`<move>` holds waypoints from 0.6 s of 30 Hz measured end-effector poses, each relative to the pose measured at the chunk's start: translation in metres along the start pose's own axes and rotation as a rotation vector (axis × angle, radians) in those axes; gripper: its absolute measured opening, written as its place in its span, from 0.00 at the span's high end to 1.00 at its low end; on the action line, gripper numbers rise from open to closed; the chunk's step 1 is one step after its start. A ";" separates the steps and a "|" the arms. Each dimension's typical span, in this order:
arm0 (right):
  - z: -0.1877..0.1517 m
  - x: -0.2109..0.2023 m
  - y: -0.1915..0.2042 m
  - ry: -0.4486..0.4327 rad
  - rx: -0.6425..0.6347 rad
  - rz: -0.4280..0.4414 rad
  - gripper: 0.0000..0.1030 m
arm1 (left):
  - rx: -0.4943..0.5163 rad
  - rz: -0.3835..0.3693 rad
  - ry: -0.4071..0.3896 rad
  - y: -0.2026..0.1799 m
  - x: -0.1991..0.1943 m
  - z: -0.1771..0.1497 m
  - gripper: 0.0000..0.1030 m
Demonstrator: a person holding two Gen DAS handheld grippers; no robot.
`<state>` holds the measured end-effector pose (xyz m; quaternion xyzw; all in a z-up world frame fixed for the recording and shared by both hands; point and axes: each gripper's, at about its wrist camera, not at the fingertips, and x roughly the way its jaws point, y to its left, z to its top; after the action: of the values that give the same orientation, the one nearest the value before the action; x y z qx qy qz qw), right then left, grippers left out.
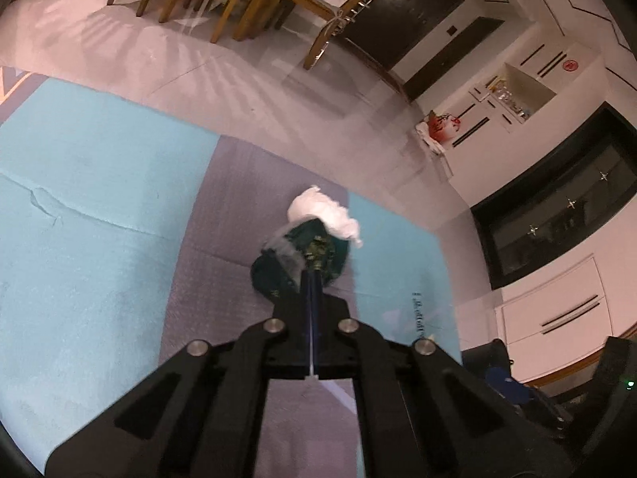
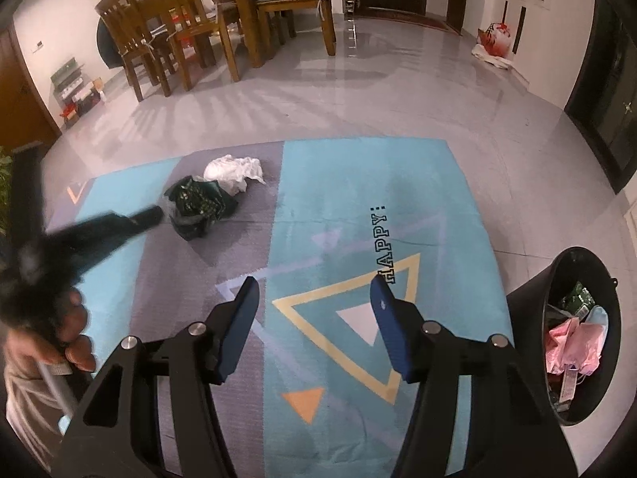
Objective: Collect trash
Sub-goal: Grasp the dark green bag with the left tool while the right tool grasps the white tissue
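A dark green crumpled wrapper (image 1: 278, 271) lies on the rug, with a white crumpled tissue (image 1: 322, 211) just beyond it. My left gripper (image 1: 316, 259) is shut on the green wrapper's edge. In the right wrist view the wrapper (image 2: 197, 203) and tissue (image 2: 235, 171) lie at the rug's far left, with the left gripper (image 2: 153, 215) blurred at the wrapper. My right gripper (image 2: 314, 298) is open and empty above the rug. A black trash bin (image 2: 529, 306) at the right holds pink and other scraps.
The blue and grey rug (image 2: 338, 207) lies on a glossy tiled floor. Wooden chairs and a table (image 2: 207, 20) stand at the back. White cabinets (image 1: 557, 318) and a dark glass unit (image 1: 557, 219) line the right side. A red and white bag (image 2: 495, 38) sits by the wall.
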<state>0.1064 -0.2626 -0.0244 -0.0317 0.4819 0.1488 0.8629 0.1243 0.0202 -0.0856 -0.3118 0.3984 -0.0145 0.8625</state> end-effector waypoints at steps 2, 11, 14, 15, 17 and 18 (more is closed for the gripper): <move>0.000 0.000 -0.003 0.001 0.014 -0.002 0.43 | 0.024 0.011 -0.013 -0.007 -0.006 -0.001 0.99; 0.003 -0.008 -0.022 -0.012 0.087 0.006 0.43 | 0.091 0.159 -0.021 -0.025 0.004 0.018 0.30; 0.005 -0.009 -0.025 -0.016 0.082 0.001 0.43 | 0.089 0.174 0.001 -0.026 0.020 0.023 0.28; 0.007 -0.009 -0.027 -0.016 0.087 0.000 0.43 | 0.088 0.177 0.008 -0.026 0.027 0.025 0.28; 0.009 -0.009 -0.032 -0.013 0.102 0.006 0.43 | 0.075 0.185 0.046 -0.024 0.047 0.024 0.28; 0.011 -0.009 -0.034 -0.012 0.109 0.010 0.43 | 0.070 0.189 0.055 -0.022 0.051 0.023 0.29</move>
<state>0.1205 -0.2945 -0.0144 0.0187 0.4841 0.1270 0.8656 0.1802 0.0002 -0.0968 -0.2418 0.4486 0.0444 0.8592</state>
